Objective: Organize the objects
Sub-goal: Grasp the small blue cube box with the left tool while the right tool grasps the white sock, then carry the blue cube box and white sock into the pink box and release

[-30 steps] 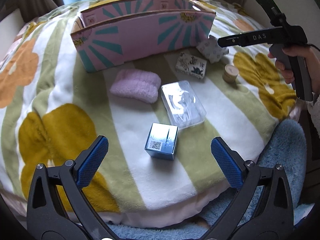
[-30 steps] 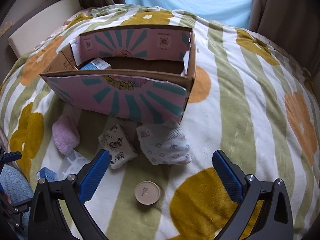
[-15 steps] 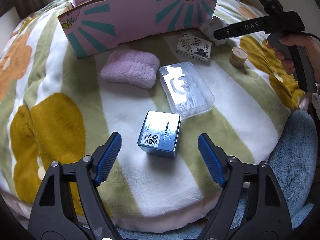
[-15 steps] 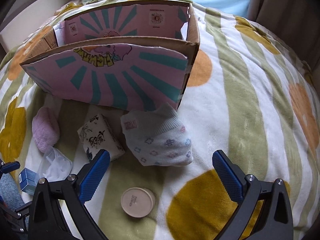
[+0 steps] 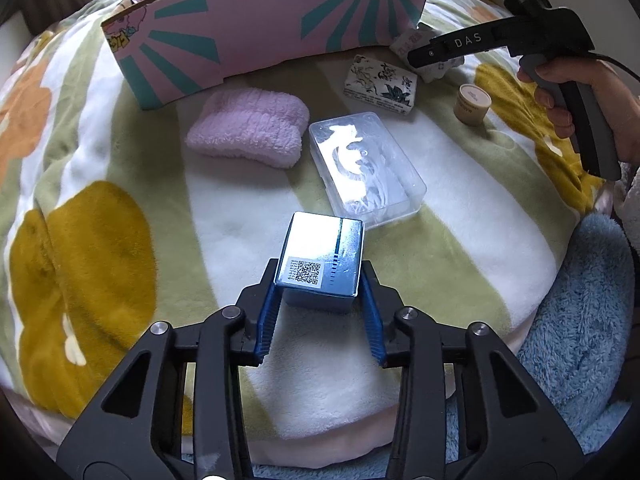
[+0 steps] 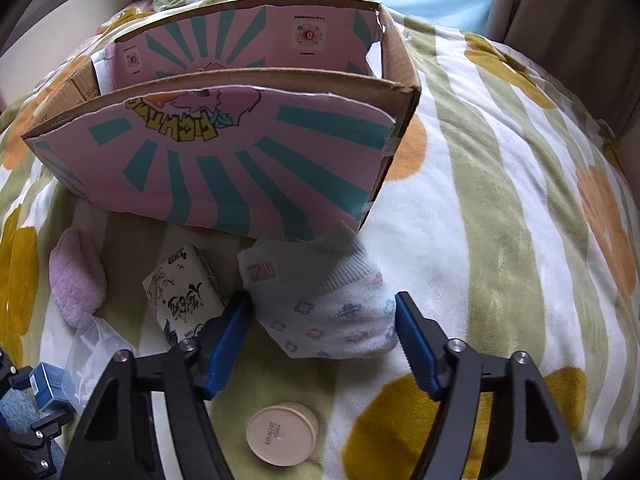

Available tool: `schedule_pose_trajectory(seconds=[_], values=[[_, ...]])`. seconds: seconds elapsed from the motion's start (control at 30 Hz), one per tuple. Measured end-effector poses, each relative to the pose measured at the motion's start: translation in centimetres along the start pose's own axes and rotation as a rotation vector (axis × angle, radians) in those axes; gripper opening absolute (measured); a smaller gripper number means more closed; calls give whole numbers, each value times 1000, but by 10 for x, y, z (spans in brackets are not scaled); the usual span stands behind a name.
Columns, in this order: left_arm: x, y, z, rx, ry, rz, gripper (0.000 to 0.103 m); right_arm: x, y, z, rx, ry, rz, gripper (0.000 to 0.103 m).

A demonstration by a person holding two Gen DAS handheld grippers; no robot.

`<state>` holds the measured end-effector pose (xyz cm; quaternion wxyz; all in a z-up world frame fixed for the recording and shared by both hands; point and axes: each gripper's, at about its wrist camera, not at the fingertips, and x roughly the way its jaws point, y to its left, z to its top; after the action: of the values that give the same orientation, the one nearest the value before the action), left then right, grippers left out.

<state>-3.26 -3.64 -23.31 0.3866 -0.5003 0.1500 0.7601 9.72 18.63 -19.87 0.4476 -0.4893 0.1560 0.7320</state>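
Note:
My left gripper point(image 5: 319, 312) has its blue pads against both sides of a small silver-blue box with a QR label point(image 5: 323, 257) that rests on the flowered blanket. My right gripper point(image 6: 322, 338) is closing around a folded white sock with small flowers point(image 6: 320, 300); its pads touch the sock's sides. The sock lies just in front of the pink and teal cardboard box point(image 6: 224, 160), also seen in the left wrist view point(image 5: 256, 24). The right gripper's body shows in the left wrist view point(image 5: 520, 32).
A pink fluffy cloth point(image 5: 248, 126), a clear plastic case point(image 5: 366, 168), a white patterned packet point(image 5: 380, 84) and a small round beige tub point(image 5: 472, 104) lie on the blanket. The tub point(image 6: 282, 434) is under my right gripper. A blue rug point(image 5: 580, 320) lies beyond the blanket's edge.
Both grippers moved forward and down and narrowed. The left one closed onto the silver-blue box; the right one came around the flowered sock.

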Motion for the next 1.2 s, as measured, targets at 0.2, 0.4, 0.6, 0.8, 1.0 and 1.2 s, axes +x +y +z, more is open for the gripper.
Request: schedule_pose_trajectory(seconds=[0.2, 0.4, 0.6, 0.8, 1.0, 1.2], values=[[1, 1, 1, -2, -2, -2, 33, -2, -4, 0, 14, -8, 1, 61], [-3, 1, 1, 8, 4, -4, 33, -7, -5, 1, 24, -19, 5, 59], [-11, 3, 3, 14, -8, 8, 33, -18, -5, -1, 35, -36, 20, 59], [-28, 9, 8, 10, -38, 15, 33, -40, -6, -2, 33, -63, 32, 59], [-51, 14, 22, 25, -77, 17, 33, -66, -3, 0, 26, -87, 39, 59], [-84, 25, 52, 36, -122, 12, 33, -98, -3, 14, 9, -123, 37, 59]])
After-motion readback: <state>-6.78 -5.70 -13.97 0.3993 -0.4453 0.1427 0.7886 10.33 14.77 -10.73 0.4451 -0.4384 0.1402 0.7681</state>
